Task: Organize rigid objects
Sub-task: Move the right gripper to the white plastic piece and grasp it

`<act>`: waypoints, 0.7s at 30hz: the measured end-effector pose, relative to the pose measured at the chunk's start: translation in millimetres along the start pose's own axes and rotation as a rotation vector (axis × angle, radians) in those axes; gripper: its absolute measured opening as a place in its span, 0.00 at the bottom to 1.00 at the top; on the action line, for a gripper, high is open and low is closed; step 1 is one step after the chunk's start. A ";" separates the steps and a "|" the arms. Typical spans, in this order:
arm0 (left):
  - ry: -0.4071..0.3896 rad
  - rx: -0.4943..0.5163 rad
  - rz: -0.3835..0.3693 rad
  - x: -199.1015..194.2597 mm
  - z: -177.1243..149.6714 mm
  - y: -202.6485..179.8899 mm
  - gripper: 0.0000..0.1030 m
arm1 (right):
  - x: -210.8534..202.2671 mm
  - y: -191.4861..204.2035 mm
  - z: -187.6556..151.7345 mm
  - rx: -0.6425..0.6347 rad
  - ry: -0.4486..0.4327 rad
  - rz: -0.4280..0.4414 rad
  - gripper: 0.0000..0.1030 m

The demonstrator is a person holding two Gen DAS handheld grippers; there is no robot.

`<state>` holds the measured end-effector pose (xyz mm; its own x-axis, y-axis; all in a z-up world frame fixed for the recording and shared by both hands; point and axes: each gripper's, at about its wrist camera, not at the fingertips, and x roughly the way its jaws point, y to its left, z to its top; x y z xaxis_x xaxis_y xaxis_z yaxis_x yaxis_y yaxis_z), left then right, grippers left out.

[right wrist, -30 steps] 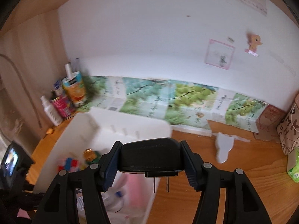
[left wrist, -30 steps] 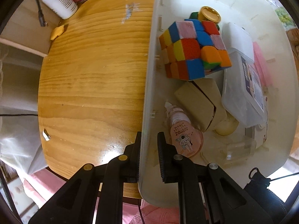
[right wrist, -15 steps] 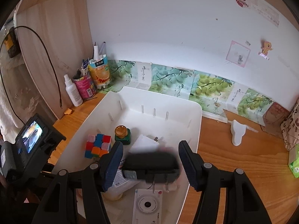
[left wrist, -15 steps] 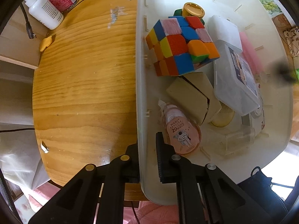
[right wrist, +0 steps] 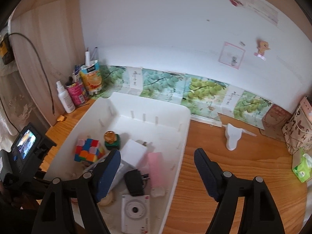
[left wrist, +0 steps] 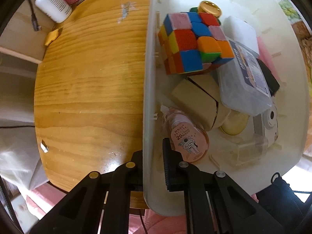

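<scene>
Left wrist view: looks straight down along the bin's side wall.
Left tool [left wrist: 153, 154]: clamped narrow on the near wall of the white bin [left wrist: 146, 89], one finger outside, one inside.
Bin contents: colour cube [left wrist: 192, 44] against the gripped wall; gold-capped jar [left wrist: 209, 7] behind it; tan blocks [left wrist: 198, 99] and a pink tape dispenser [left wrist: 186, 137] nearer the tool; clear lidded box [left wrist: 243, 78] resting over them.
Around: wooden worktop [left wrist: 87, 81] beside the bin, white bottle [left wrist: 52, 3] at its far corner.
Right wrist view: looks down over the bin's near right corner.
Right tool [right wrist: 157, 167]: jaws wide, having just been opening, nothing pressed between them.
Black plug adapter [right wrist: 134, 182]: lying in the bin, between a pink block [right wrist: 155, 167] and the left finger, just above a white camera [right wrist: 134, 210].
In the way: left finger covers part of the clear box.
Around: white object [right wrist: 232, 137] and a green packet [right wrist: 302, 165] on the worktop, apart from the bin.
</scene>
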<state>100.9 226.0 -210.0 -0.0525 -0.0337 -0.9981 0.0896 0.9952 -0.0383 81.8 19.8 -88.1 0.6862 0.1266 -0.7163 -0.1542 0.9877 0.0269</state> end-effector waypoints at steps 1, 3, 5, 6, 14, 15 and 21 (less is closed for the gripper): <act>0.003 -0.013 0.005 0.7 0.5 0.6 0.12 | 1.3 -6.1 0.1 0.007 0.002 -0.002 0.76; 0.010 -0.047 0.021 2.4 2.2 0.6 0.12 | 5.5 -21.5 0.2 0.021 0.009 -0.005 0.76; 0.017 -0.075 0.031 4.2 4.0 2.2 0.12 | 9.5 -35.0 0.0 0.029 0.017 -0.008 0.78; 0.021 -0.096 0.035 5.0 4.6 3.6 0.12 | 12.6 -43.9 -0.2 0.031 0.023 -0.012 0.78; 0.024 -0.248 0.059 8.6 5.2 17.4 0.13 | 50.0 -116.8 0.4 0.066 0.077 -0.023 0.78; 0.024 -0.265 0.063 9.3 5.1 18.6 0.14 | 57.1 -125.5 0.6 0.064 0.086 -0.027 0.78; 0.031 -0.312 0.100 11.7 3.0 21.7 0.19 | 110.5 -177.1 4.5 0.107 0.141 -0.066 0.78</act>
<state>105.2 246.8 -222.7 -0.0895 0.0637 -0.9940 -0.2134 0.9736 0.0816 188.2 -140.7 -168.8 0.5848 0.0543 -0.8094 -0.0305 0.9985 0.0450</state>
